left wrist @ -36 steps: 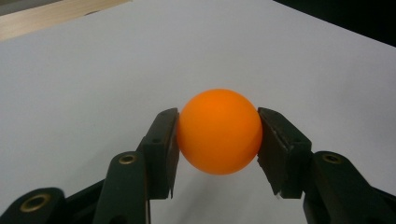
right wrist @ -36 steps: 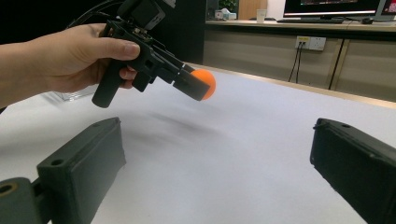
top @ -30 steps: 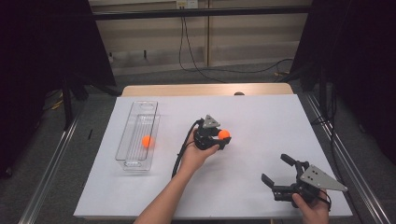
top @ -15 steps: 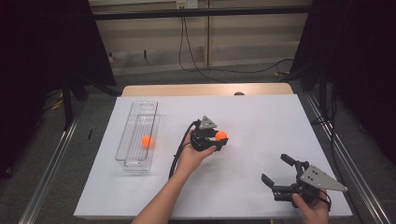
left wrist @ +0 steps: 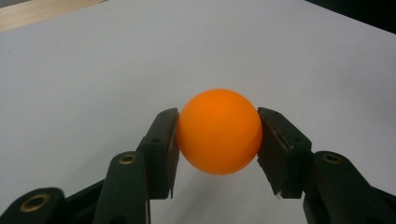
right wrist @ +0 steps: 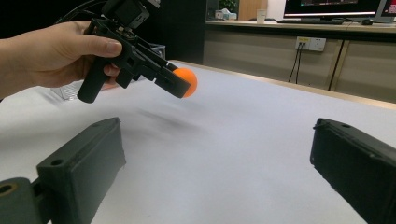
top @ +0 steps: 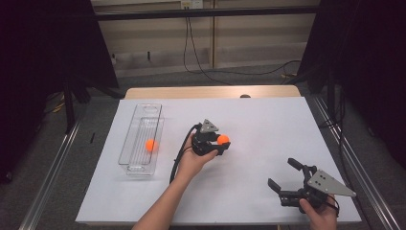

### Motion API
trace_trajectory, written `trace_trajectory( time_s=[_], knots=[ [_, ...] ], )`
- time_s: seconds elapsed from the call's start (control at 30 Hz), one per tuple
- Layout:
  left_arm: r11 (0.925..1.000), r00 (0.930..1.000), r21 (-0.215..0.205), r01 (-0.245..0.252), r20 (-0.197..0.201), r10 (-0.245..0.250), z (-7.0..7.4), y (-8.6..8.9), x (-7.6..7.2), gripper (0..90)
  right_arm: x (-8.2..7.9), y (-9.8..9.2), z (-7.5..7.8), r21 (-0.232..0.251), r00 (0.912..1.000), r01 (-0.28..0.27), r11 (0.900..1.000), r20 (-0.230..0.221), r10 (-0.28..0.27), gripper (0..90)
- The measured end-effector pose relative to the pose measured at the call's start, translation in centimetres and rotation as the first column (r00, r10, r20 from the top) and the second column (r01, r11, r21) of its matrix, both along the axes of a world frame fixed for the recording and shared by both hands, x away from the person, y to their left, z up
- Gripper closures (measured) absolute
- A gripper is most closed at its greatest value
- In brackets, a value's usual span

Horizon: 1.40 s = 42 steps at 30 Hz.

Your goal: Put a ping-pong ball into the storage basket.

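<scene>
- So the orange ball (left wrist: 219, 131) is pinched between the two pads of the left tool (top: 221, 142), held up off the white surface (top: 268, 120), roughly mid-table. You can see its shadow underneath in the right gripper view, so it's clearly in the air.
- The grip looks pretty minimal: the pads (left wrist: 161, 144) only touch the ball at its widest sides, nothing under it. It's a smooth round thing, so my guess is any twist or jolt of the hand could squirt it out.
- If it drops, it'll bounce and roll on that flat surface, and there's nothing near to stop it going off an edge.
- Over on the left there's a clear plastic tray (top: 136, 167) with another orange ball (top: 151, 145) already sitting in it. Looks like that's where this one is headed.
- The tray is narrow with low walls, so letting go from too high could make the ball hop right back out, or knock the other one around.
- The right tool (top: 286, 178) is parked at the near right, well apart from everything, jaws wide and holding nothing. No risk from that side as far as I can tell.
</scene>
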<state>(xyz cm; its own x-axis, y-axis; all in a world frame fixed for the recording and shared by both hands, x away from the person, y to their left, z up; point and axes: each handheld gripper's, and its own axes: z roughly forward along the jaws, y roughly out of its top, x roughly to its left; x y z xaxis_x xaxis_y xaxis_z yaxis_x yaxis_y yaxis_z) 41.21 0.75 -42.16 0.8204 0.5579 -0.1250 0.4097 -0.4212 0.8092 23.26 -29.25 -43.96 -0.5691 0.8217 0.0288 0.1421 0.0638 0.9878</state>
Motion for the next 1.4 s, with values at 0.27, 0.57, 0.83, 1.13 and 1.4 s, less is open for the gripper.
trace_trajectory(
  time_s=[0.27, 0.57, 0.83, 1.13, 1.4],
  knots=[
    [1.0000, 0.9999, -0.003, -0.003, -0.011, 0.003, -0.2, 0.6, -0.3, 50.9, 0.0, 0.0, 0.0, -0.002, 1.0000, -0.001, 1.000, 0.000, 0.001, 2.3],
    [1.0000, 1.0000, -0.001, -0.006, -0.007, 0.006, -0.2, 1.4, -0.5, 50.9, 0.0, -0.1, 0.0, 0.004, 1.0000, 0.005, 1.000, -0.003, -0.005, 2.3],
    [0.9999, 0.9999, 0.009, -0.012, -0.005, 0.012, -0.1, 1.8, -0.6, 50.9, 0.0, -0.1, 0.0, 0.007, 1.0000, 0.005, 1.000, -0.002, -0.005, 2.2],
    [0.9997, 0.9998, 0.017, -0.016, -0.011, 0.016, 0.1, 2.0, -0.7, 50.9, 0.0, -0.1, 0.0, 0.006, 1.0000, 0.006, 1.000, 0.003, -0.006, 2.2],
    [0.9995, 0.9994, 0.007, -0.031, -0.015, 0.031, 0.4, 2.7, -0.6, 50.9, 0.0, -0.1, 0.0, 0.006, 1.0000, 0.003, 1.000, -0.001, -0.003, 2.2]
  ],
)
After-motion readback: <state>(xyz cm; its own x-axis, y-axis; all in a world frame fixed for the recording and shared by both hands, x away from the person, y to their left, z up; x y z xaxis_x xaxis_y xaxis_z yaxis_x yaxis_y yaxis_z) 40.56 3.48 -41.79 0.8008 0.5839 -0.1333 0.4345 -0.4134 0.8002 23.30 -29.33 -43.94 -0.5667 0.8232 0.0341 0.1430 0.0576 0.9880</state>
